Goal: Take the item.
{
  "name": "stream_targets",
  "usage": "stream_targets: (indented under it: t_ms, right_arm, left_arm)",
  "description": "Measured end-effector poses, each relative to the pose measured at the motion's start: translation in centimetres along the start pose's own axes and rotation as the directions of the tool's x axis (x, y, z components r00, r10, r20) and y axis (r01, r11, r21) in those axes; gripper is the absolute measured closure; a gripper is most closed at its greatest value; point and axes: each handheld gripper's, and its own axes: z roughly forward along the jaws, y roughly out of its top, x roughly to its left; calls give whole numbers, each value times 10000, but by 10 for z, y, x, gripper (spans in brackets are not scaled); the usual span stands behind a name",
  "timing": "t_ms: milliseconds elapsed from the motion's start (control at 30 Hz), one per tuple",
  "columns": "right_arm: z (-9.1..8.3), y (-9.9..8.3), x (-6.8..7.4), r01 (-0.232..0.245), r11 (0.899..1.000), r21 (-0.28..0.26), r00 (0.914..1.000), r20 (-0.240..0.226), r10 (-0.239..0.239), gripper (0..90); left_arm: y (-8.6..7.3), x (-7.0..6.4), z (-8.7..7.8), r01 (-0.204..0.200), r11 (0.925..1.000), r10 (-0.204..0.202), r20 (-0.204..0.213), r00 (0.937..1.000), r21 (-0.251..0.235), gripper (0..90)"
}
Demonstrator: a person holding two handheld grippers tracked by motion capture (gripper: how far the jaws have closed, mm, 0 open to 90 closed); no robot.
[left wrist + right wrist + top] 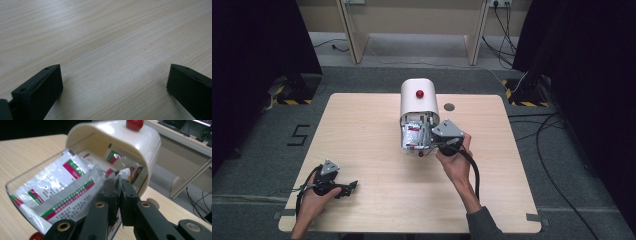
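Now | right gripper (117, 192) clamps sachet (75, 195), print seemingly unreadable | left gripper (115, 82) wide, table (105, 37)

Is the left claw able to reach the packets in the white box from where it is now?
Probably not without moving: the left claw rests open at the near left of the table, far from the white box. The right claw already sits at the packets in the opening.
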Motion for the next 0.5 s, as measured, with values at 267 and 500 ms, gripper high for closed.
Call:
stream_targets:
  t_ms: [267, 500]
  right_arm:
    - [-27, 8, -5, -204, 9976, -668, 9997, -174, 193, 871]
    - [-49, 3, -14, -493, 9921, -1151, 9982, -398, 449, 871]
  left_arm:
    - [0, 0, 0, 29, 10000, -29, 1, 10000, -25, 0]
    - [0, 0, 0, 31, 10000, -31, 1, 10000, -27, 0]
